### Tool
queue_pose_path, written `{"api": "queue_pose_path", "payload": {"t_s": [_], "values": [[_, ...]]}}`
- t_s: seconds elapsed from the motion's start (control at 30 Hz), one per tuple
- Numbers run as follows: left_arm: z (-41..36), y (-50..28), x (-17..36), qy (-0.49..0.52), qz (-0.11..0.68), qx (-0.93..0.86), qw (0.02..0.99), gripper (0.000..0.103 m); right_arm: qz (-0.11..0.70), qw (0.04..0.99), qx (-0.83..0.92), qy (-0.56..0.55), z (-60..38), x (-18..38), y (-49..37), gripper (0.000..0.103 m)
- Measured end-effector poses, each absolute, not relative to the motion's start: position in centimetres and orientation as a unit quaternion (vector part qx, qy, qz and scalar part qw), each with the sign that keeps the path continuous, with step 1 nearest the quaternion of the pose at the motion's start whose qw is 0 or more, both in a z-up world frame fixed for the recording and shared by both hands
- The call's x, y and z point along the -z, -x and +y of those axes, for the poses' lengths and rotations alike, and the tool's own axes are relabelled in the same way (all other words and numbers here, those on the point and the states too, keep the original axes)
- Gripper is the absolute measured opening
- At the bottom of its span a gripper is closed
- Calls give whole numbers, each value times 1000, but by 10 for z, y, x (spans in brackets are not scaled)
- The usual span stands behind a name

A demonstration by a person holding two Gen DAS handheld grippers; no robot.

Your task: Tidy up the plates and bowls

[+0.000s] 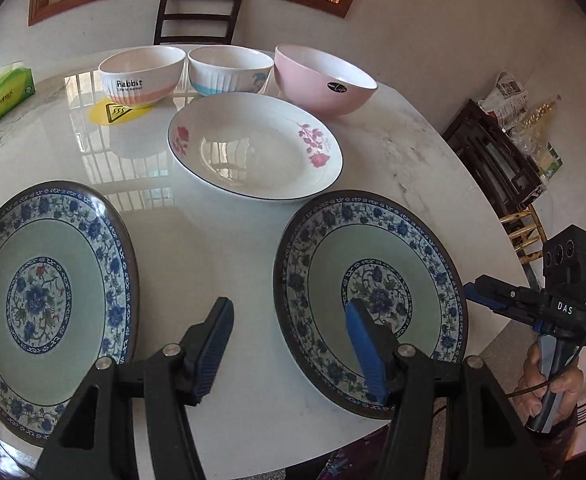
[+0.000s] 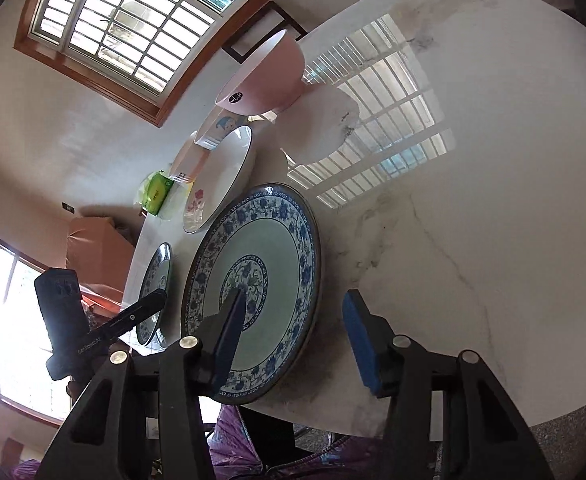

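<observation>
The blue-patterned plate on the right [image 1: 369, 300] lies flat near the table's front edge, and the right gripper [image 2: 293, 340] is rolled on its side with its jaws spread wide across the plate's rim, one finger over the plate's face and the other out over bare marble. It has hold of nothing yet. I'd judge this to be the reach for a first plate, barely into the job. Next the jaws need to slide further onto the rim and close there, since a shallow glazed plate could slip from a loose pinch.

The left gripper [image 1: 289, 344] hangs wide open too, empty, above the gap between that plate and its twin, the left blue plate [image 1: 49, 300], which sits apart from it.

Behind them rests the white rose plate [image 1: 255, 146], and behind that stand three bowls in a row: the Rabbit bowl [image 1: 141, 74], the blue-striped bowl [image 1: 231, 70] and the pink bowl [image 1: 325, 80]. Every plate and bowl looks empty and nothing is stacked. A green tissue pack [image 1: 5, 96] lies at the far left of the marble table [image 1: 405, 144].
</observation>
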State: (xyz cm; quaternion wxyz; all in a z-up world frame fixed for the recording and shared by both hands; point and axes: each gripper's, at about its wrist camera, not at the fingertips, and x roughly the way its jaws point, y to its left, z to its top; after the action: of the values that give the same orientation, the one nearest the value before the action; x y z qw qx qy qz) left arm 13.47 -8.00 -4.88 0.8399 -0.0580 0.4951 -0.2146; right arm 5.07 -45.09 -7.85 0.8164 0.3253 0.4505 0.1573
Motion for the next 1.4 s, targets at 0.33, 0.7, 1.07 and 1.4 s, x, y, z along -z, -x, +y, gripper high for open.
{"api": "queue_pose_path", "payload": {"t_s": [0.33,0.7,1.07,1.4], "values": [[-74,-148,77,119,531,225,808,59,470,800,-176,-330,-443,96,-67,37],[-79,-141,77,95,525,216,817,19,471,794,-176,-342,-446,106,-67,14],[-73,-130,51,74,483,196,850,19,464,791,-186,-354,-438,103,-66,14],[-50,-117,37,91,459,172,867,18,455,787,-212,-360,-418,94,-63,15]]}}
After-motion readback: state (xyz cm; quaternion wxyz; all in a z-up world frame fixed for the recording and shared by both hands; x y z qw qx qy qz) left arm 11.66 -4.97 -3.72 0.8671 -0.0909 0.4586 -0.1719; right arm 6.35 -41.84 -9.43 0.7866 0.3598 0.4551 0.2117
